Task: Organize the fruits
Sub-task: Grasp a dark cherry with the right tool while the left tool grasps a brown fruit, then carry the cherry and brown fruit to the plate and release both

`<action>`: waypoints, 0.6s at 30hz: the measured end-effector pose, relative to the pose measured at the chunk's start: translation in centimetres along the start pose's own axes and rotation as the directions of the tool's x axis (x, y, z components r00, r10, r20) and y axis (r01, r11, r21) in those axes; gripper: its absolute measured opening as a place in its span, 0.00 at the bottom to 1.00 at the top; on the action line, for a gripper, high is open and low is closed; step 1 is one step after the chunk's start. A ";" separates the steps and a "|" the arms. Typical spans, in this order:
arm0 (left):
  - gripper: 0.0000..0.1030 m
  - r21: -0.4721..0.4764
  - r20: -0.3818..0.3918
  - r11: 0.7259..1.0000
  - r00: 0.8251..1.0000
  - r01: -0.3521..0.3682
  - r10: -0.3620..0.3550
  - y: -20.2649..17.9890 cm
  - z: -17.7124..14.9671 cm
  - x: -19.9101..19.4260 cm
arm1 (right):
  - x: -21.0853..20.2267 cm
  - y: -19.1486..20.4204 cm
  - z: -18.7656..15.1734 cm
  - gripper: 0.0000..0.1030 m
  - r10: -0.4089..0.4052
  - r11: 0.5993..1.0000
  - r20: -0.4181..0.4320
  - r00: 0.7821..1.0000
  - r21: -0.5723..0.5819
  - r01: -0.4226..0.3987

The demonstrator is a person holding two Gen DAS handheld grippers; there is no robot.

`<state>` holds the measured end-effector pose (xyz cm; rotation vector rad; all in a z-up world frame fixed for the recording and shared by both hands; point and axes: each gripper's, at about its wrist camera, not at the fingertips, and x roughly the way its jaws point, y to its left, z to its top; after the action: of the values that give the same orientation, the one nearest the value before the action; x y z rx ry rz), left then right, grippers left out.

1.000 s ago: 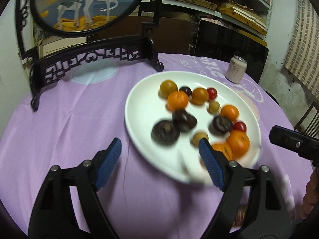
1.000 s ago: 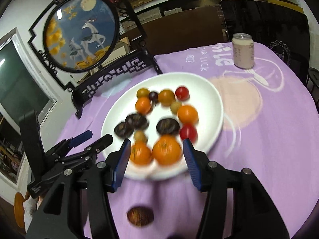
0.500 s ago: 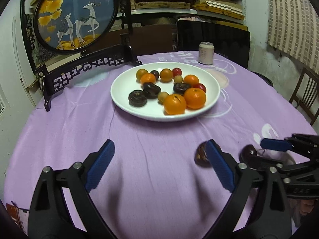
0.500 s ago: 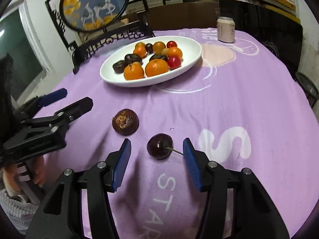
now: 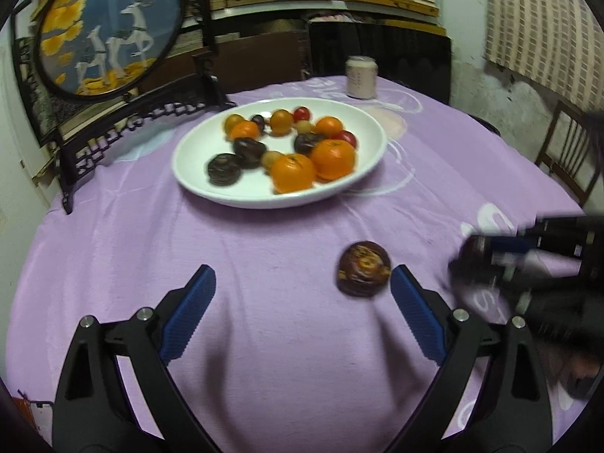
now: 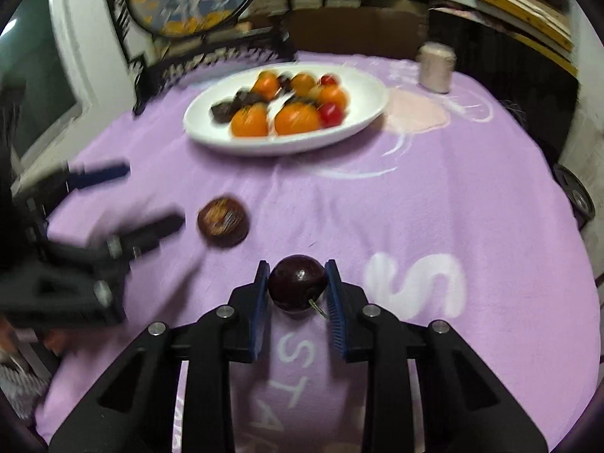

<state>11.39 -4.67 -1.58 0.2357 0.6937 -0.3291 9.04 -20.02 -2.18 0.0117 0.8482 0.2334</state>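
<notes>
**A:** Now, what has changed, starting at the left?

**B:** The left gripper has drawn back from the wide white plate of oranges, tomatoes and dark fruits and come down over the purple cloth-covered surface. Its fingers have spread wide and hold nothing. The brown wrinkled round fruit lies on the cloth just inside the right-hand blue finger, not gripped.

**A:** And the right?

**B:** A second ago the right gripper stood open around nothing. Now its fingers have closed on the dark glossy cherry, one pad pressing each side; the cherry seems to rest on the cloth.

**A:** Meaning?

**B:** I'd judge one stray fruit is secured and ready to go to the plate, well beyond it; the other awaits a grasp.

**A:** How does the cherry lie?

**B:** Nearly round, so barely any long axis. Its thin green stem points back toward the gripper body, low and to the right.
</notes>
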 end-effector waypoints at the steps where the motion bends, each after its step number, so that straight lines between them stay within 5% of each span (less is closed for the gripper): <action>1: 0.93 0.016 -0.006 1.000 1.000 0.005 -0.005 -0.5 -0.1 0.3 | -0.4 -0.7 0.2 0.29 -0.002 1.000 0.016 1.000 0.028 0.002; 10: 0.91 0.034 -0.065 0.996 0.995 0.078 -0.076 -2.7 0.8 2.7 | -2.2 -3.8 1.0 0.29 0.022 0.985 0.081 0.996 0.168 -0.035; 12: 0.75 0.033 -0.104 0.995 0.990 0.098 -0.094 -2.9 0.8 3.4 | -2.3 -3.8 1.0 0.29 0.029 0.985 0.084 0.996 0.168 -0.043; 13: 0.52 0.024 -0.127 0.993 0.986 0.115 -0.111 -2.9 0.8 3.8 | -2.4 -3.7 1.0 0.29 0.031 0.985 0.084 0.996 0.168 -0.045; 14: 0.44 0.016 -0.140 0.993 0.983 0.118 -0.115 -2.9 0.7 4.1 | -2.4 -3.7 1.0 0.29 0.035 0.985 0.085 0.996 0.168 -0.049; 18: 0.39 0.012 -0.134 0.992 0.984 0.122 -0.120 -3.1 0.8 3.9 | -2.4 -3.6 0.9 0.29 0.040 0.985 0.084 0.996 0.167 -0.054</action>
<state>13.56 -8.60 -3.89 0.2366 0.8387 -0.4398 8.93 -23.99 -0.18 0.1987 0.7857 0.2035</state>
